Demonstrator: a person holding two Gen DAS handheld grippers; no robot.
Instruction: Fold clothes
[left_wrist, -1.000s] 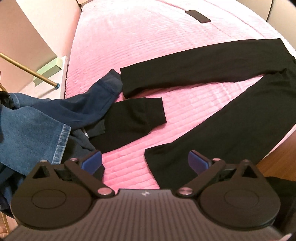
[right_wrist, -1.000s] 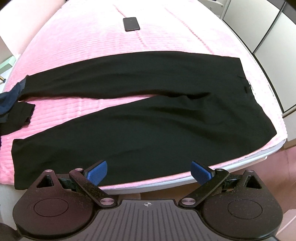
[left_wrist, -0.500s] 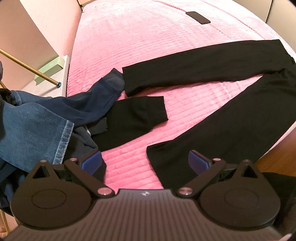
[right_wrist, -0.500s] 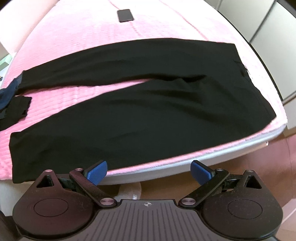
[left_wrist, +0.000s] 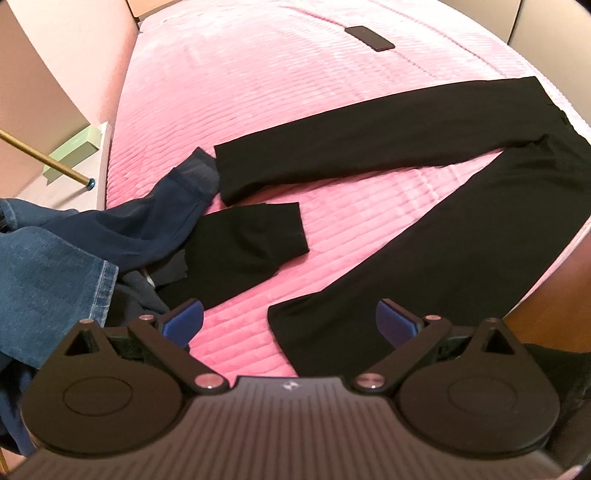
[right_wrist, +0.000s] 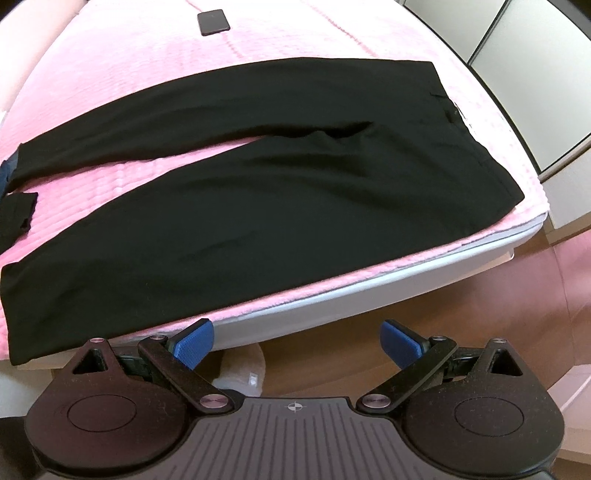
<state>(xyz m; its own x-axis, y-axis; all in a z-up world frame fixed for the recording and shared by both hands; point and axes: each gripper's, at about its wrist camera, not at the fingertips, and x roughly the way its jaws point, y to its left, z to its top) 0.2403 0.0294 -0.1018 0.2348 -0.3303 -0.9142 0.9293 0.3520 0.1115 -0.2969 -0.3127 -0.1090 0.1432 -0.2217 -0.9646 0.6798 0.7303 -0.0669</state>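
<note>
Black trousers (right_wrist: 295, 192) lay flat and unfolded on the pink bed, waistband toward 3 o'clock, both legs spread apart toward 9 o'clock, while blue jeans (left_wrist: 44, 266), a navy garment (left_wrist: 147, 225) and a black garment (left_wrist: 240, 243) sat heaped at 9 o'clock

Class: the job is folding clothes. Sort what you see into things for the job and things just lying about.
For the job: black trousers; clothes pile; left gripper; right gripper.

Lying about: phone; brass rod.
</note>
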